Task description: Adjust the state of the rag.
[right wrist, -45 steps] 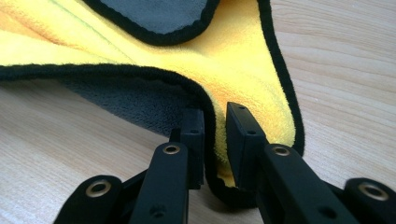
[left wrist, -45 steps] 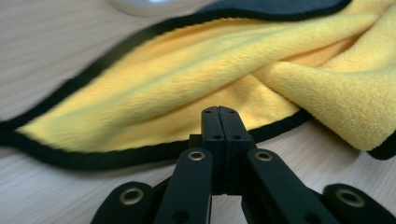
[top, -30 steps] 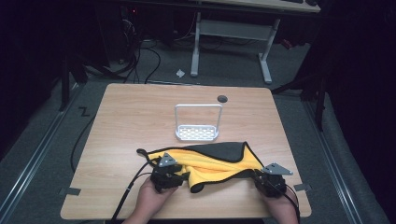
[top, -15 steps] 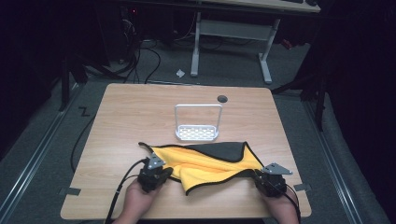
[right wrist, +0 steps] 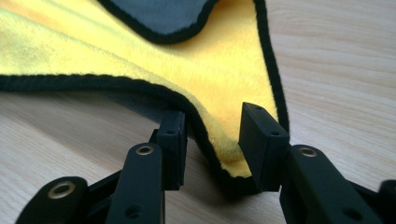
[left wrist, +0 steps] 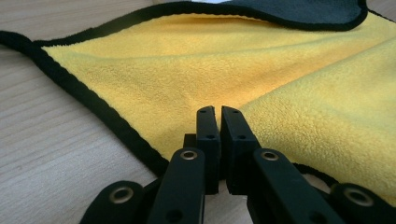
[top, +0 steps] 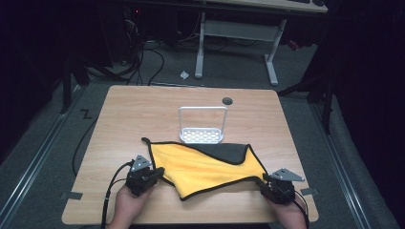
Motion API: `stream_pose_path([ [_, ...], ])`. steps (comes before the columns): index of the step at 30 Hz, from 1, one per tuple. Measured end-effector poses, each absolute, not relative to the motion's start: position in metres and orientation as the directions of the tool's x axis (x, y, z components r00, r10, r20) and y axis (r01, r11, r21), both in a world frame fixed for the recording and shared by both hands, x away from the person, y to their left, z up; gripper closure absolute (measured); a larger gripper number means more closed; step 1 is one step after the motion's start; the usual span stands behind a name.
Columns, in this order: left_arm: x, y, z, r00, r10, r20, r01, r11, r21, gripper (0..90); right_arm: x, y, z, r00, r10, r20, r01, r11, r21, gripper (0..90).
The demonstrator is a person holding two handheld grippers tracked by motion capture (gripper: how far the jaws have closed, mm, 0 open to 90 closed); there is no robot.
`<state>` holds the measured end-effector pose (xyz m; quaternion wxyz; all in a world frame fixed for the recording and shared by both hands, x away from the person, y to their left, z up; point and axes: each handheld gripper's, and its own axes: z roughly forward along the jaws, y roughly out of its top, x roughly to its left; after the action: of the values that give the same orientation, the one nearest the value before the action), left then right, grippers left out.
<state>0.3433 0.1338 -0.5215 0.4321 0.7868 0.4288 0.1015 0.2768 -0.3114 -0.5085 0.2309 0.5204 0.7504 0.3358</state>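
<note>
A yellow cloth [top: 205, 168] with black edging lies spread on the wooden table [top: 143, 107], its far edge folded over to show grey [top: 224, 151]. My left gripper [top: 160, 172] sits at the cloth's lower left edge. In the left gripper view, its jaws [left wrist: 219, 112] closed and have just eased a hair apart. Only a thin dark slit shows between them, with the cloth [left wrist: 187, 70] behind. My right gripper [top: 262, 183] is at the cloth's right corner. Its jaws [right wrist: 212, 121] have just been opening, and that corner [right wrist: 224, 93] lies loose between the pads.
A white wire rack [top: 202, 137] with a tall handle stands just beyond the cloth, mid-table. A round dark grommet [top: 227, 101] lies behind it. Bare wood surrounds the cloth. Desk legs and cables lie on the floor past the far edge.
My left gripper slid left from over the cloth to its lower left edge and its jaws closed. The right gripper stayed put.
</note>
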Motion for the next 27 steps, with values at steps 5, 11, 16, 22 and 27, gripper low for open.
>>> stream_pose_path([
  [5, 0.359, 0.13, -0.518, 0.604, 0.771, -0.199, 0.569, -0.244, 0.785, 87.7, 0.271, -0.314, -0.504, -0.355, 0.935, 0.013, 0.611, 0.221, 0.76, 58.6],
  [11, 0.374, 0.129, -0.504, 0.606, 0.767, -0.21, 0.528, -0.19, 0.827, 88.3, 0.265, -0.317, -0.505, -0.345, 0.939, 0.019, 0.623, 0.214, 0.753, 56.4],
  [16, 0.365, 0.134, -0.497, 0.615, 0.743, -0.263, 0.541, -0.155, 0.827, 84.0, 0.259, -0.322, -0.5, -0.331, 0.943, 0.02, 0.61, 0.198, 0.768, 54.5],
  [22, 0.334, 0.129, -0.499, 0.639, 0.728, -0.248, 0.535, -0.189, 0.823, 73.1, 0.26, -0.316, -0.497, -0.347, 0.938, 0.009, 0.593, 0.212, 0.777, 52.6],
  [27, 0.32, 0.094, -0.506, 0.709, 0.663, -0.238, 0.532, -0.281, 0.799, 72.4, 0.265, -0.313, -0.499, -0.357, 0.934, 0.01, 0.597, 0.22, 0.772, 51.7],
])
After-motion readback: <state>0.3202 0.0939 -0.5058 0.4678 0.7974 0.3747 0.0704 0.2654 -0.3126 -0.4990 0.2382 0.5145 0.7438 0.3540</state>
